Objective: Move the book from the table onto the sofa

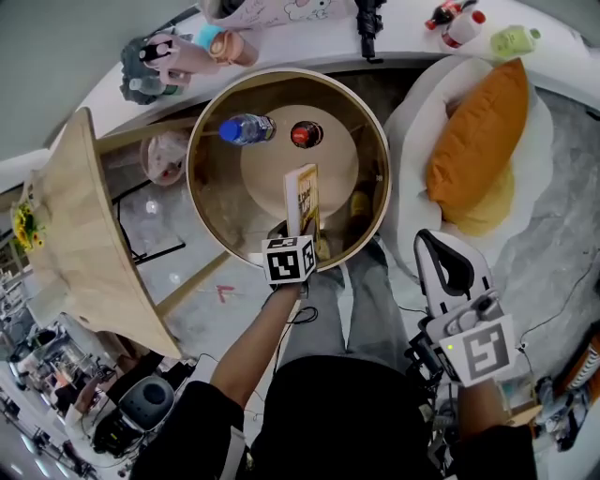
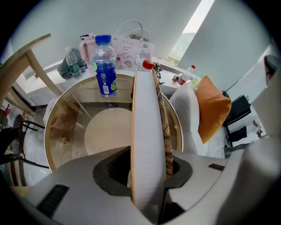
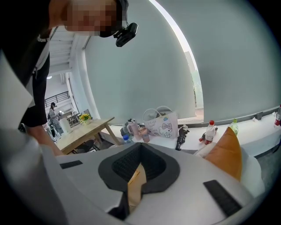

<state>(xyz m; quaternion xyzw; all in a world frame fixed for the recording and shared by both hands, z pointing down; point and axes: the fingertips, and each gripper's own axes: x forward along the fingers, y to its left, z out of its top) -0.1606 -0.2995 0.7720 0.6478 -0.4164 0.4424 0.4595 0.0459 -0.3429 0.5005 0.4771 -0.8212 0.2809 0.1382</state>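
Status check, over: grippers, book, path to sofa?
Left gripper shut on book, held upright above round table. Right gripper shut, empty, near sofa. Orange cushion lies on sofa seat; path otherwise looks open.

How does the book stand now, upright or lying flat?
Upright, on edge: the left gripper is shut on the book, whose page edge faces its camera, over the round table.

Lounge corner, open-plan interior. Round glass table [image 1: 286, 72] on marble floor [image 1: 169, 225]. White sofa [image 1: 412, 112] with orange cushion [image 1: 473, 131] to its right. Wooden table [image 1: 84, 234] with flowers [image 1: 23, 225] to its left. White ledge [image 1: 403, 42] behind it carries bottles [image 1: 461, 26] and a gift bag [image 2: 129, 50].
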